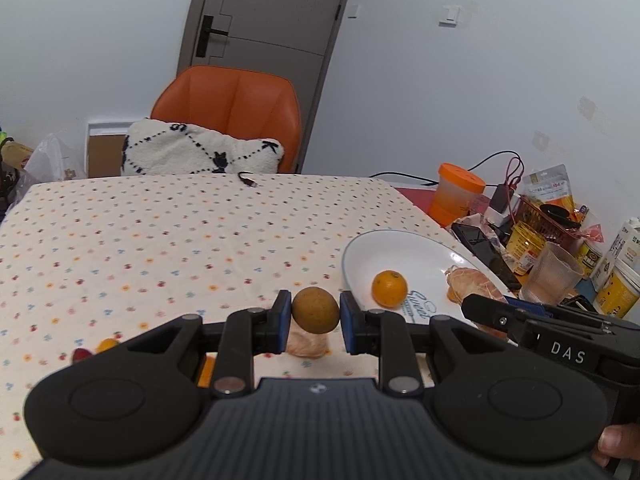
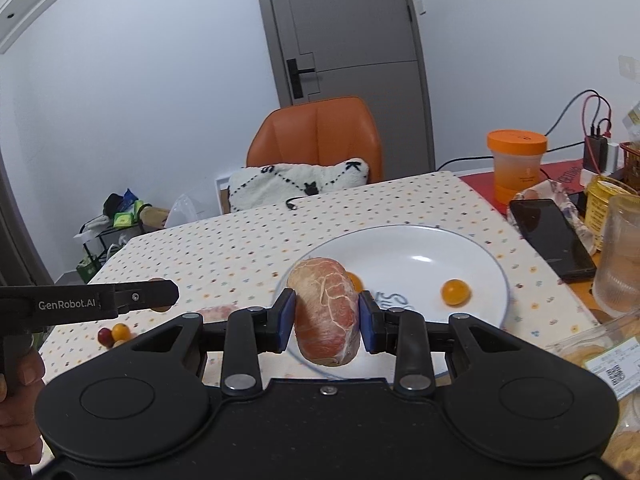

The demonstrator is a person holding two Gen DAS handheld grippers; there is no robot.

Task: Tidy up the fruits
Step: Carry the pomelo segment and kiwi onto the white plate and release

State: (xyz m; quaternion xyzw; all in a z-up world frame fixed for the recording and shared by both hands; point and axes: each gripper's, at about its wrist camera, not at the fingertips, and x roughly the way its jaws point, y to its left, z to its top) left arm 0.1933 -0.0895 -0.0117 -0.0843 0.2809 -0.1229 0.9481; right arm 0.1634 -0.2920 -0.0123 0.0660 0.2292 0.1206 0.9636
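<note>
My left gripper [image 1: 315,314] is shut on a round brown fruit [image 1: 315,309], held above the dotted tablecloth just left of the white plate [image 1: 400,248]. A small orange [image 1: 389,289] lies in the plate. My right gripper [image 2: 327,314] is shut on a peeled pink citrus segment [image 2: 326,316], held over the near rim of the plate [image 2: 400,248], where the small orange [image 2: 455,291] rests. Another peeled segment [image 1: 308,345] lies on the cloth under the left gripper. Small red and orange fruits [image 2: 114,334] sit on the cloth at the left.
Right of the plate stand a black phone [image 2: 550,236], a ribbed glass [image 2: 618,252], an orange-lidded cup [image 2: 516,160] and jars with cables. A cable end [image 1: 249,179] lies at the table's far edge. An orange chair [image 1: 228,112] with a cushion stands behind.
</note>
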